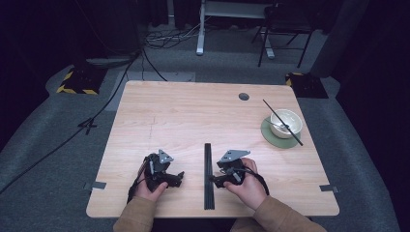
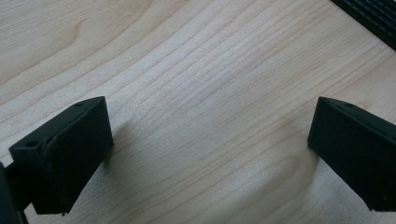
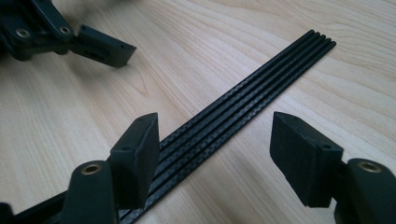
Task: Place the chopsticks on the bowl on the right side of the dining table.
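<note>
black strips (image 3: 243, 112) flat between apart right tongs (image 3: 212, 156), untouched; left tongs (image 2: 210, 149) apart beside

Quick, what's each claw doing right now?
Left claw: open, empty, over bare table.
Right claw: open, straddling the black strips, not gripping.

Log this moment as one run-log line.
right gripper: open, straddling black ribbed strips | left gripper: open over bare light wooden table | black chopstick: across white bowl
</note>
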A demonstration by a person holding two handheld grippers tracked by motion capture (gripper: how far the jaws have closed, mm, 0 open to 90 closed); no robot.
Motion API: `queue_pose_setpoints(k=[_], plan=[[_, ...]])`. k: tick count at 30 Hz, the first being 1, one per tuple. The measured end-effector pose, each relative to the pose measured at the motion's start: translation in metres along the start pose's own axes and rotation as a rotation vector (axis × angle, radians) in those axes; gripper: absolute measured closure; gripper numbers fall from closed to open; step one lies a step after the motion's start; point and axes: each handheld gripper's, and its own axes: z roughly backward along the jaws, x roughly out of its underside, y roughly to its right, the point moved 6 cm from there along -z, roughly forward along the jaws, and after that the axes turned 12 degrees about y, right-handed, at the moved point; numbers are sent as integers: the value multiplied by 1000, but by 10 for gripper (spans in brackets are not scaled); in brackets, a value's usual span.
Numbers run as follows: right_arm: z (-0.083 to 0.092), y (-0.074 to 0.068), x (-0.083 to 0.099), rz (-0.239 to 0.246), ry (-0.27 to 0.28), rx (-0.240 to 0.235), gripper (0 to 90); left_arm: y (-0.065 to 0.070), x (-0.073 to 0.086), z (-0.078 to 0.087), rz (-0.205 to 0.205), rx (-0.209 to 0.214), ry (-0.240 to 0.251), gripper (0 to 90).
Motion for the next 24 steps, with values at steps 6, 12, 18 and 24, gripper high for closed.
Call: queue_pose_setpoints(k=[6, 12, 18, 24], plan=[[-3, -1, 6, 24, -3, 13, 341, 0, 0, 0, 1, 0, 1, 3], [-2, 1, 10, 40, -11, 48, 323, 0, 0, 0, 1, 0, 1, 3], [-1, 3, 14, 31, -16, 59, 323, 0, 0, 0, 1, -1, 2, 3], [-2, 2, 15, 18, -14, 55, 319, 0, 0, 0, 1, -1, 1, 3]])
